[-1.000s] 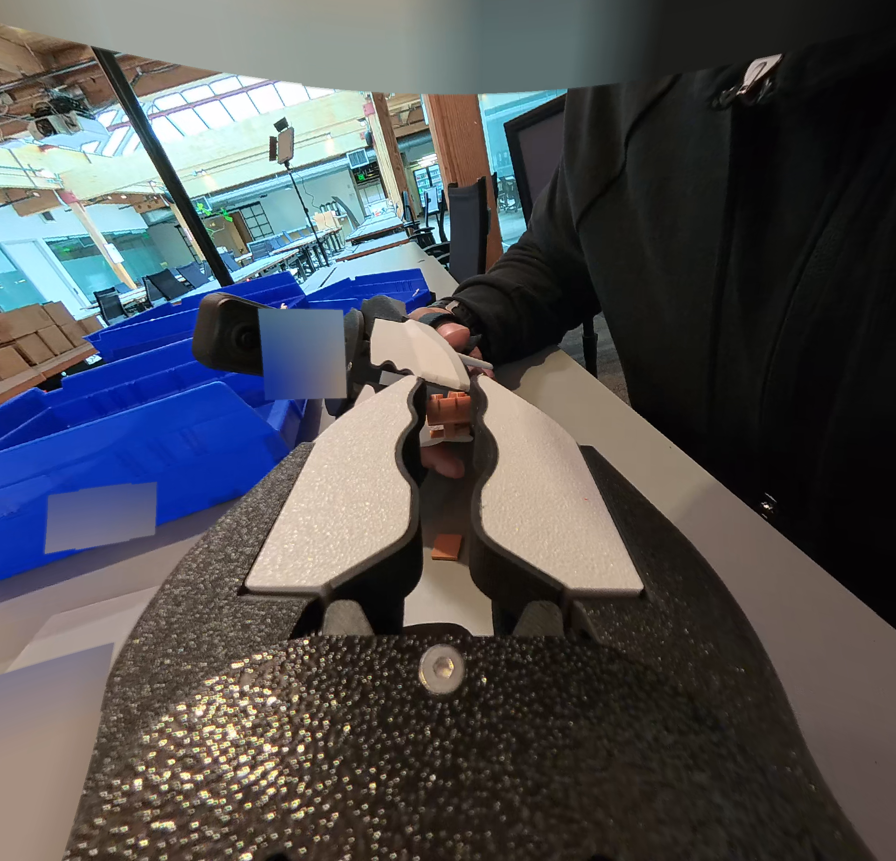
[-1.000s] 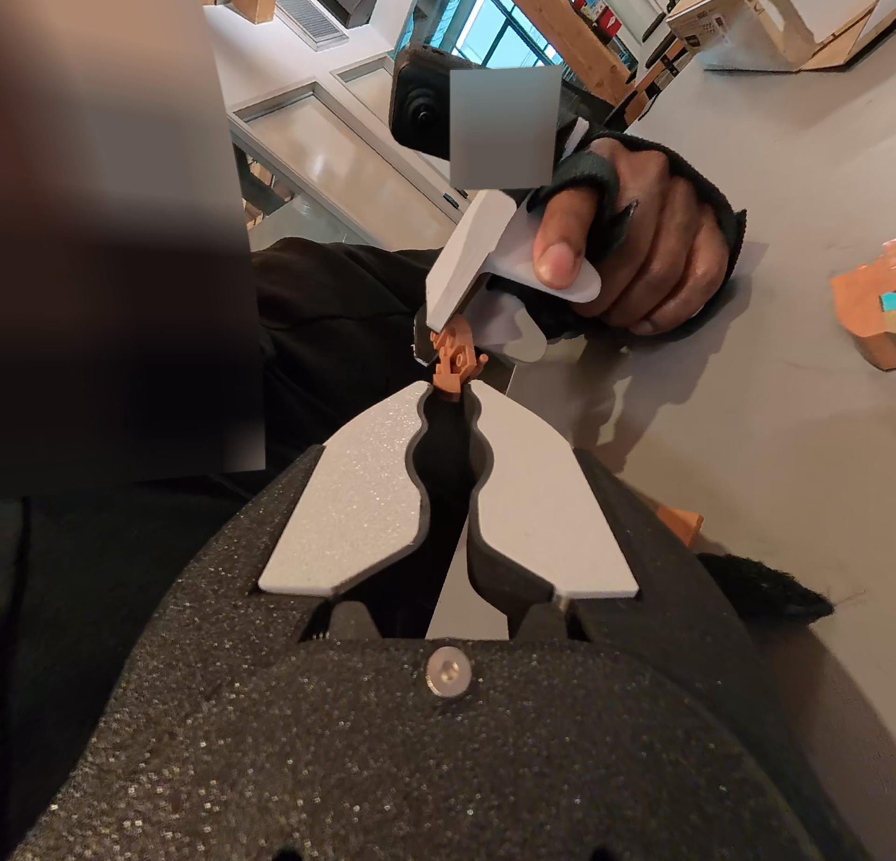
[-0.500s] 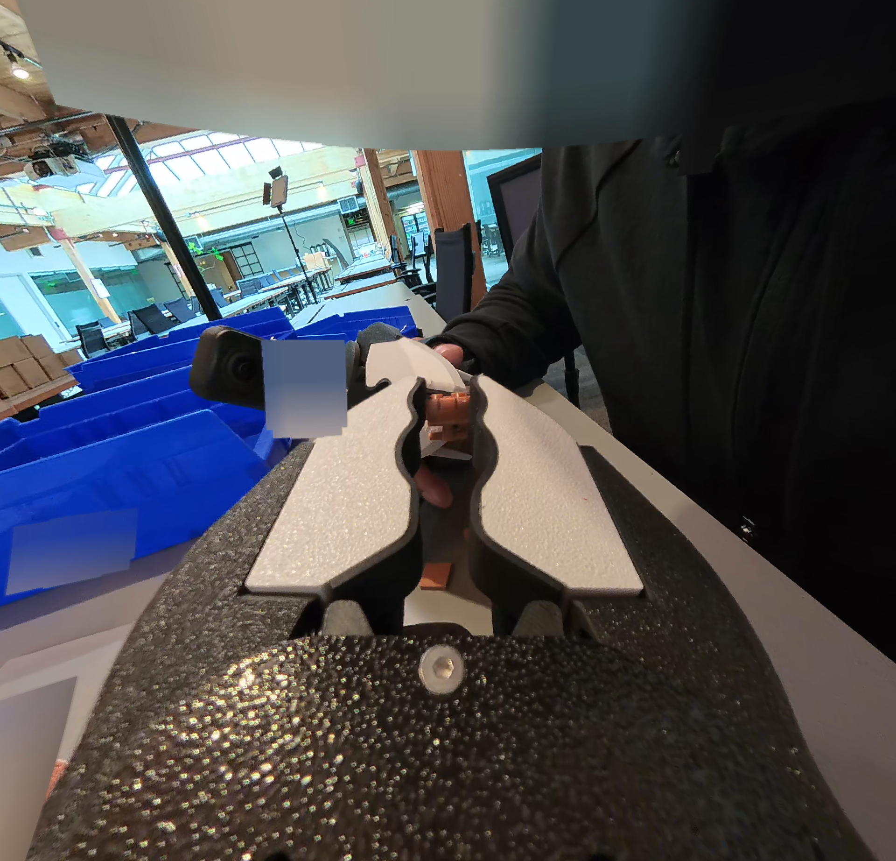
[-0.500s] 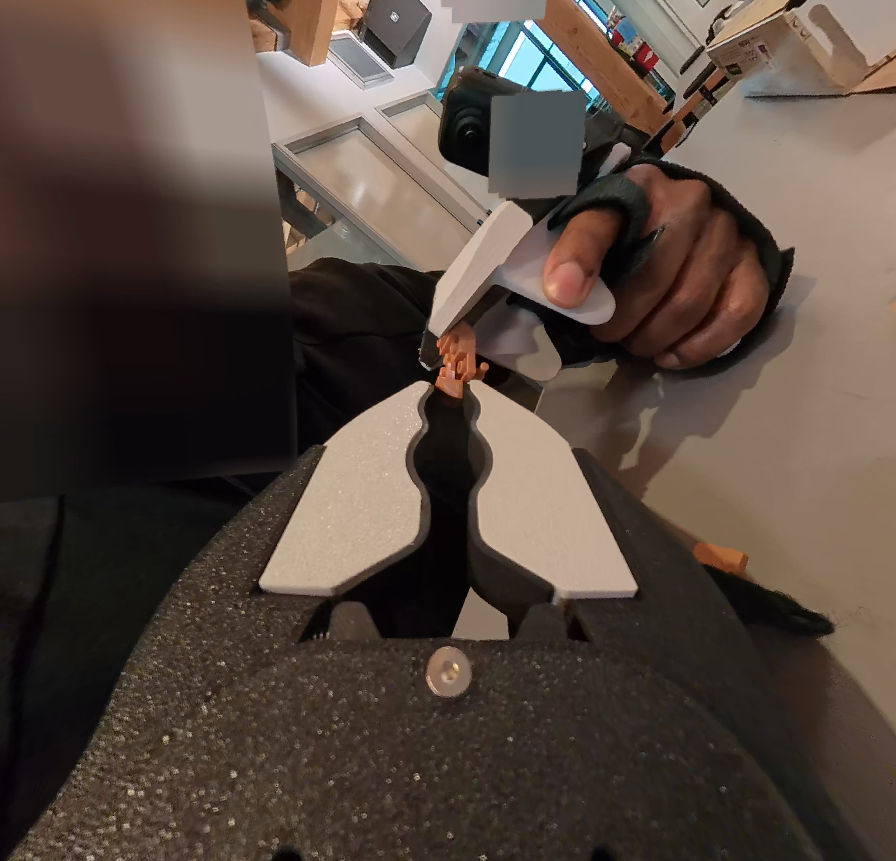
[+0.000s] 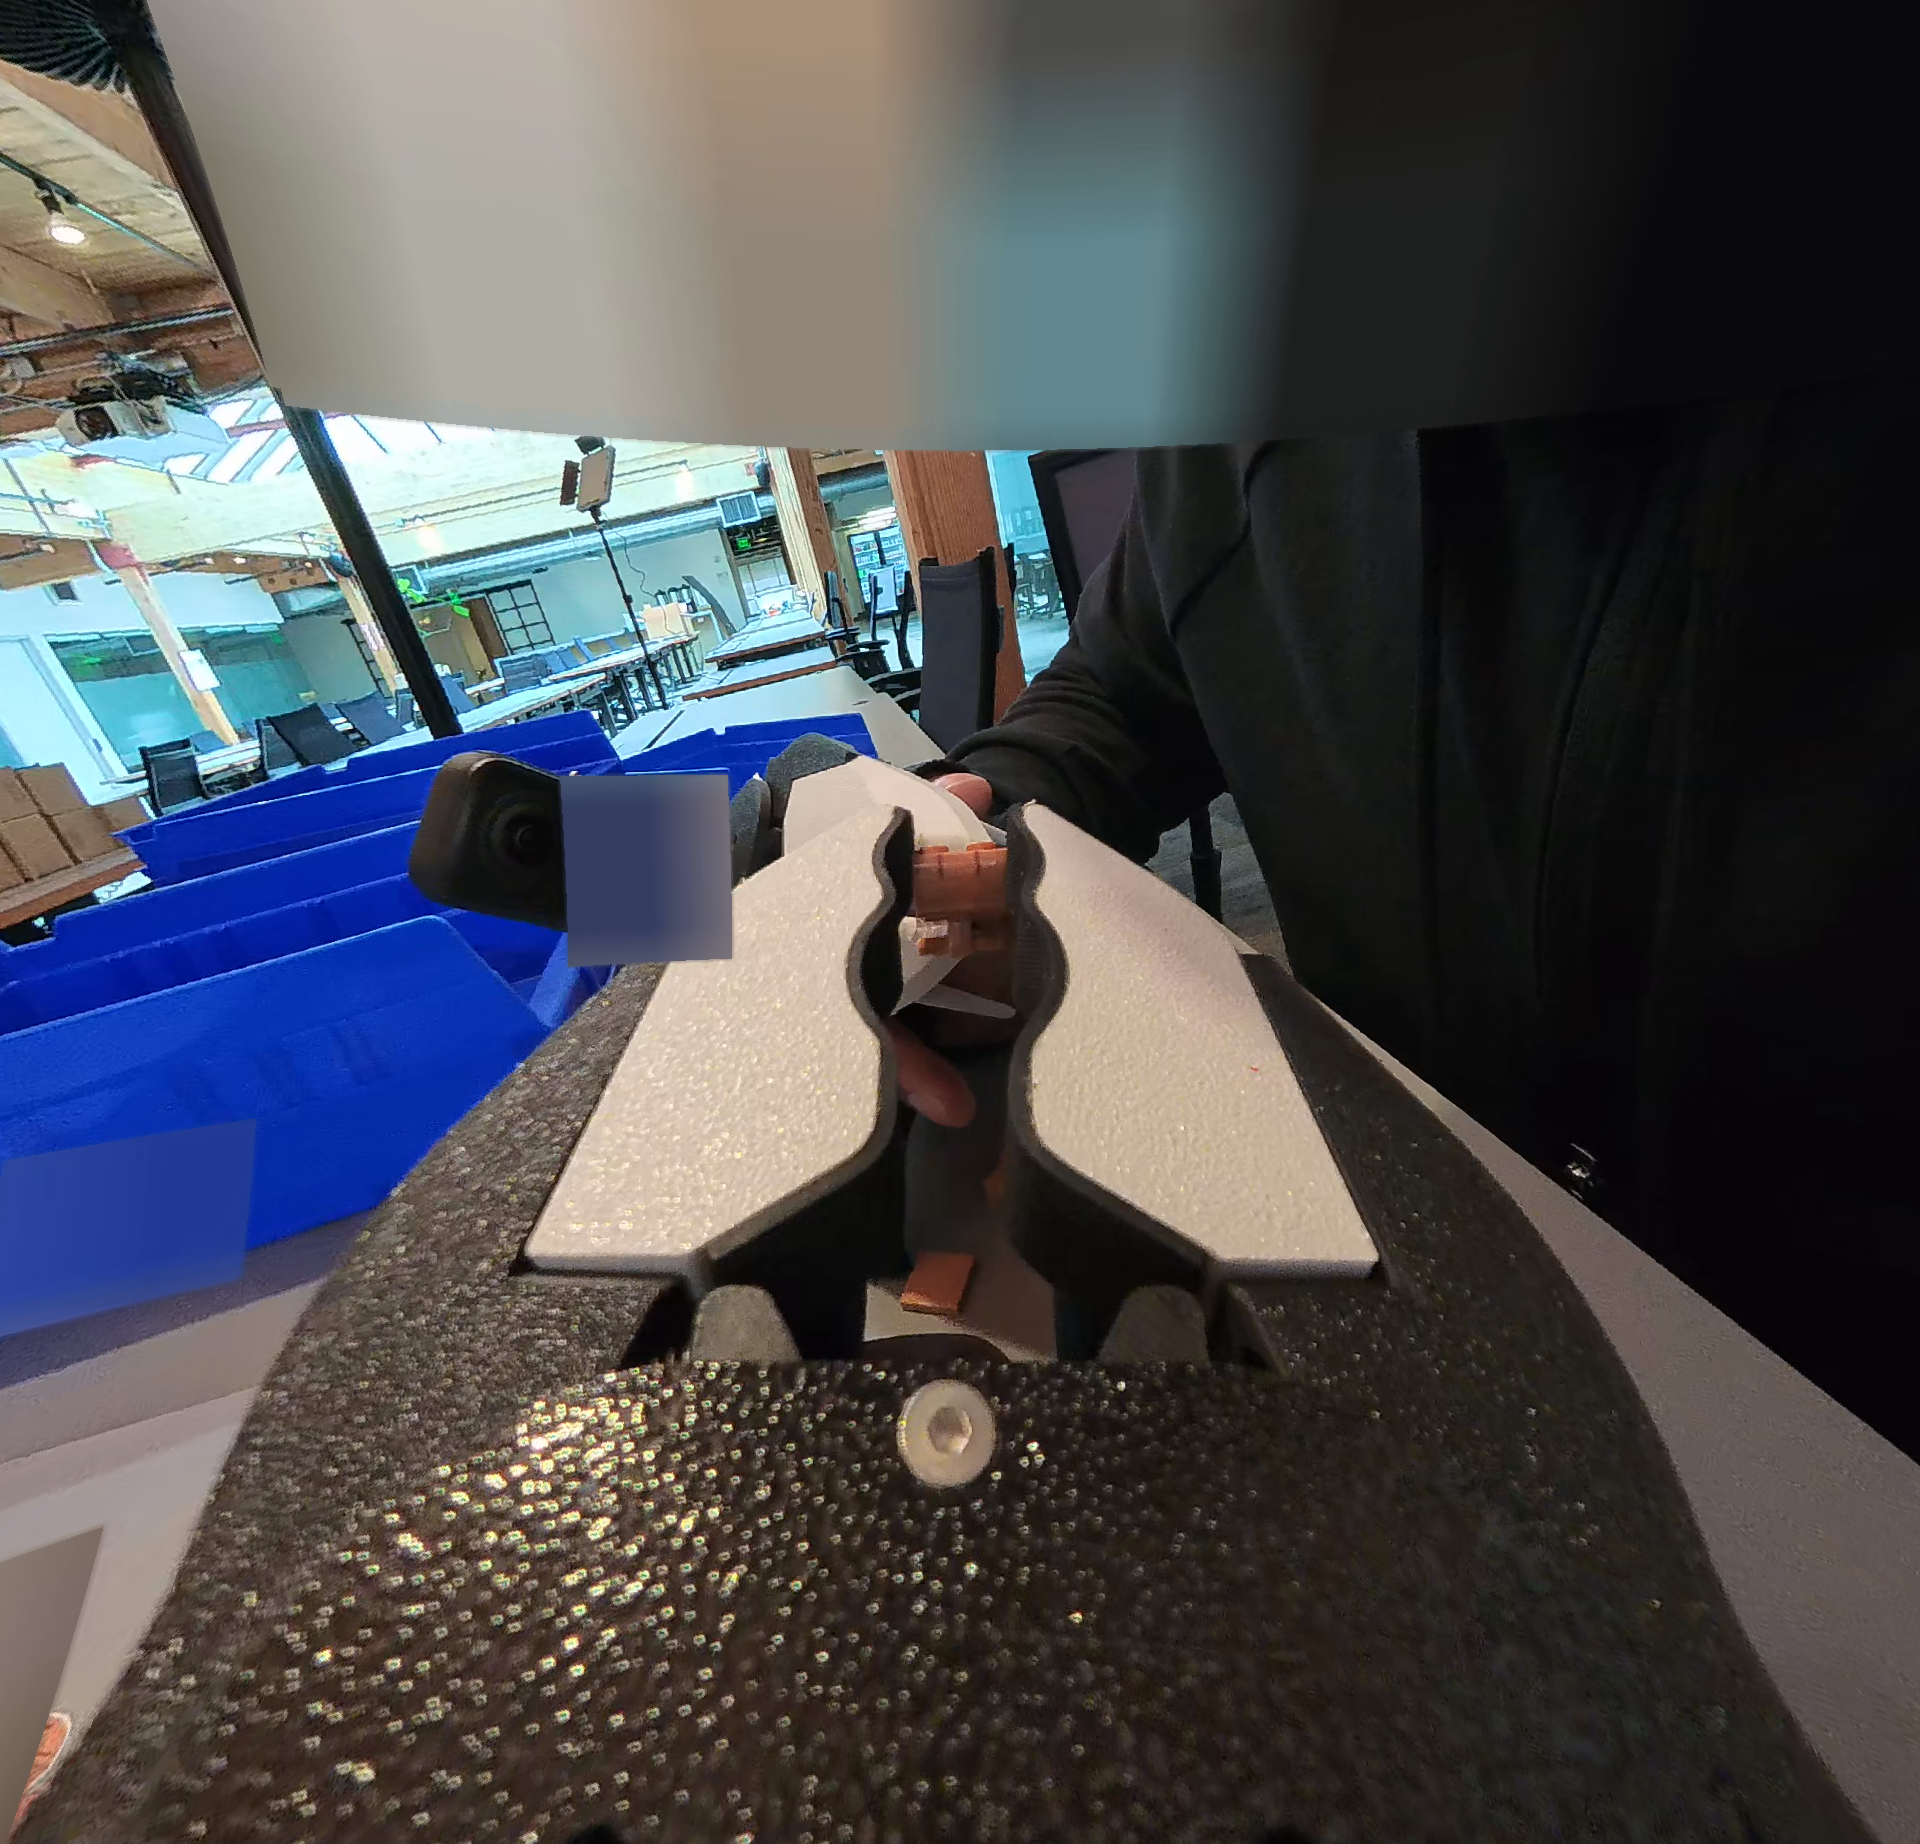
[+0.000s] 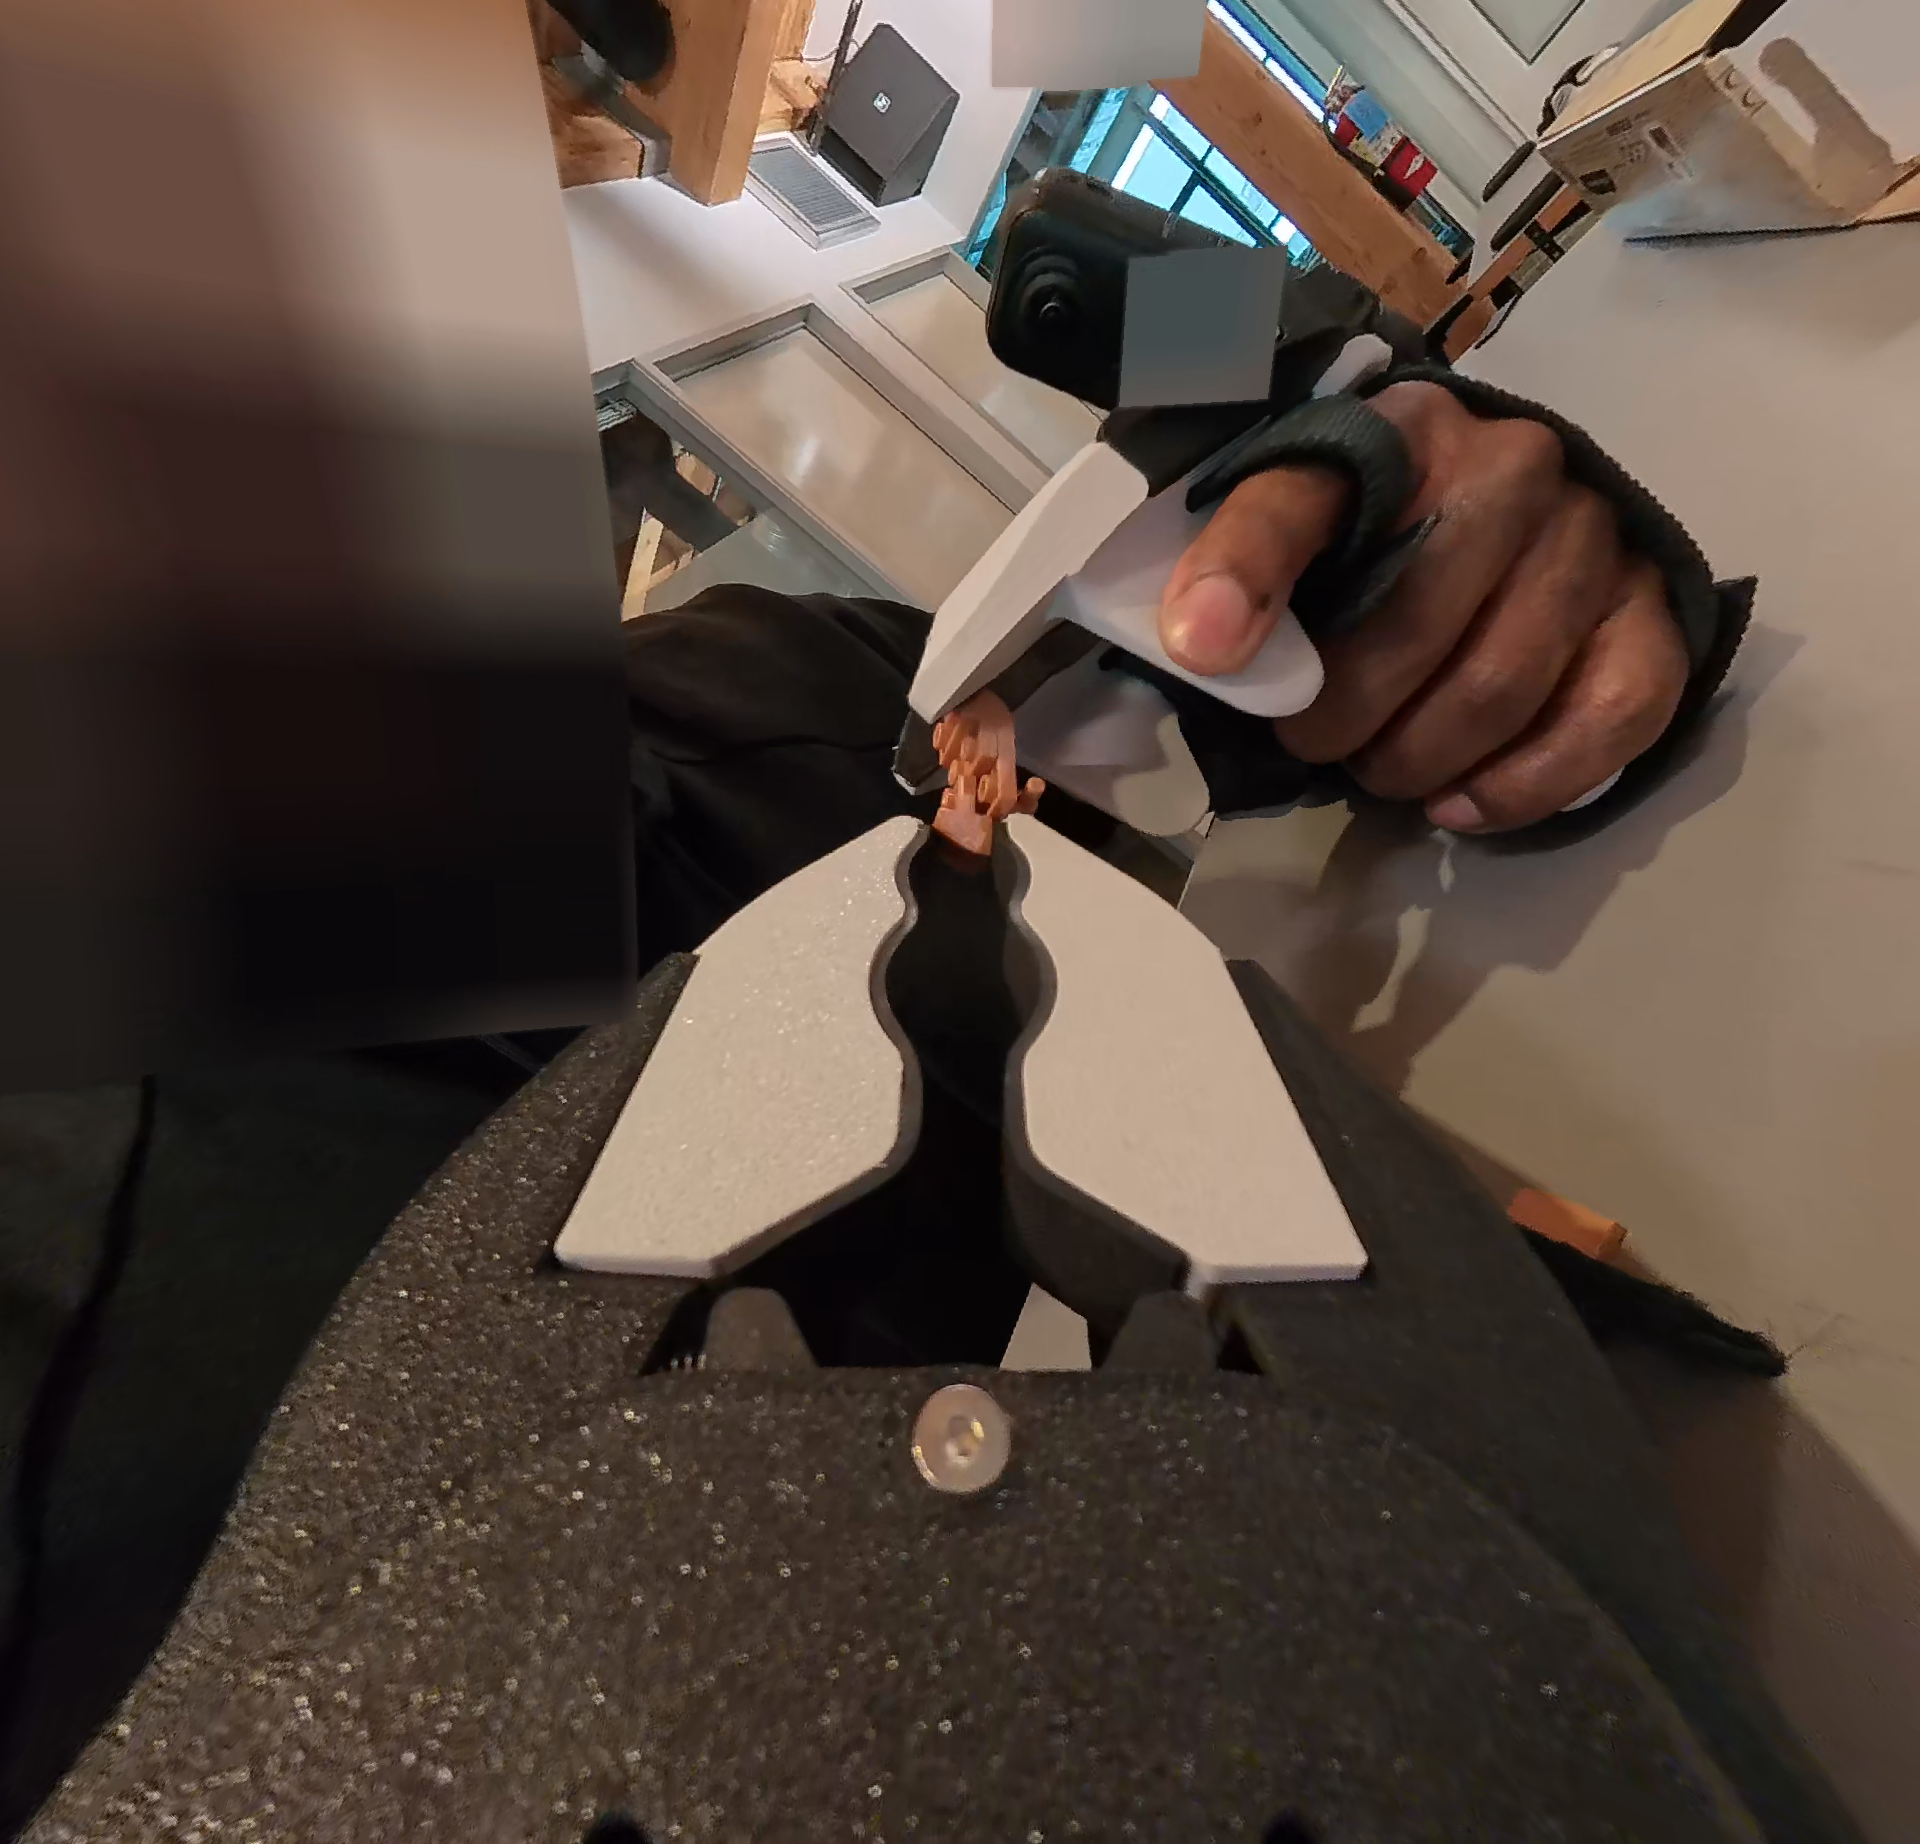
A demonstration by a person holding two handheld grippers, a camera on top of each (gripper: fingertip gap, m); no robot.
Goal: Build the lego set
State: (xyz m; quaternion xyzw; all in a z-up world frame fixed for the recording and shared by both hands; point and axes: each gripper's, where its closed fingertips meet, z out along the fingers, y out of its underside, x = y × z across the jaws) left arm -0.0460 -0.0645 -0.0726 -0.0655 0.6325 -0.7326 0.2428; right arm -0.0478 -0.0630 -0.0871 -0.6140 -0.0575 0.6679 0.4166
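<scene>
Left gripper (image 5: 958,864) body: black, grainy, sparkly texture; finger plates matt white, pebbly. Orange studded piece (image 5: 954,885) pinched at its tips looks like smooth plastic. Blue bins (image 5: 260,1046) off to its left, glossy plastic. Table (image 6: 1662,963) right of right gripper (image 6: 961,838): smooth grey, slight sheen.

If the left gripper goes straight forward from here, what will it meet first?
Probably the right gripper, tip to tip just beyond the orange toy-brick piece both clamp; depth is unclear.

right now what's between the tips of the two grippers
A small orange toy-brick assembly bridges them. In the right wrist view the right gripper pinches its lower end and the left gripper clamps its upper end, with no bare stretch between.
</scene>
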